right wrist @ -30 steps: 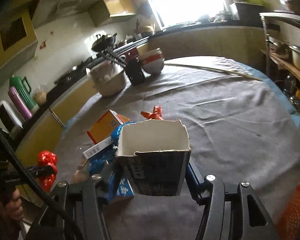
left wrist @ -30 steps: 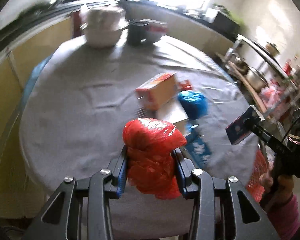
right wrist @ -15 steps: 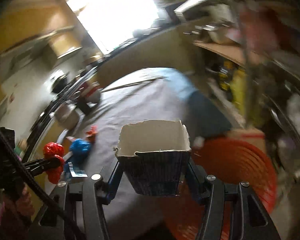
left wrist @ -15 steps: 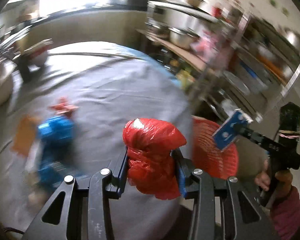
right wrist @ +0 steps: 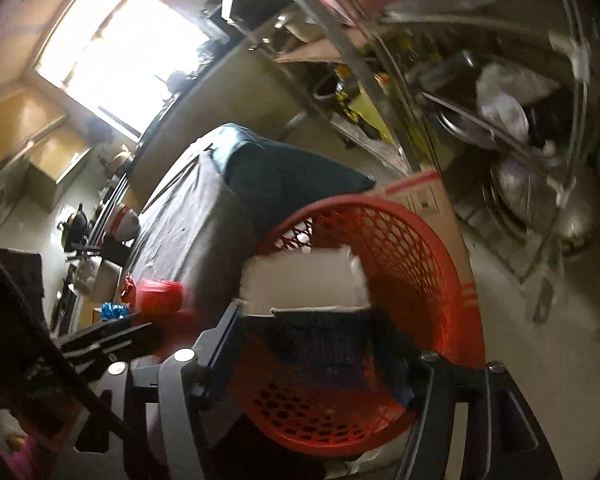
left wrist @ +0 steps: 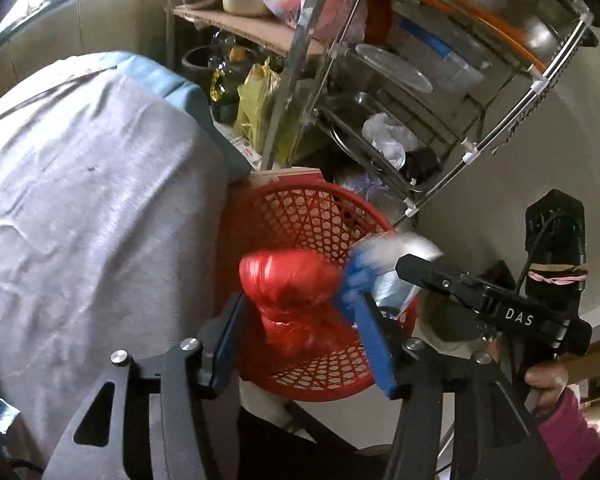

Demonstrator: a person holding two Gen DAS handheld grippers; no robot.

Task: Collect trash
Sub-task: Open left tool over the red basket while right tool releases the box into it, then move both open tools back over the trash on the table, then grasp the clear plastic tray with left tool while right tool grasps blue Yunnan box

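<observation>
The left gripper [left wrist: 300, 312] hung over the red basket [left wrist: 312, 216], its jaws just opened wider; the red bag [left wrist: 296, 292] sat between the fingers [left wrist: 374, 344], with no firm pinch visible. The right gripper [right wrist: 320, 344] had also just spread, the blurred carton [right wrist: 308, 296] loose between its fingers, above the same basket beside the table [left wrist: 92, 216].

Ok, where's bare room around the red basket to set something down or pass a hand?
Free: the grey tablecloth left of the red basket, bare to its edge; the basket's near mesh floor. Crowded: the basket's mouth, filled by the red bag and carton; behind it, the cardboard box and loaded metal rack.
</observation>
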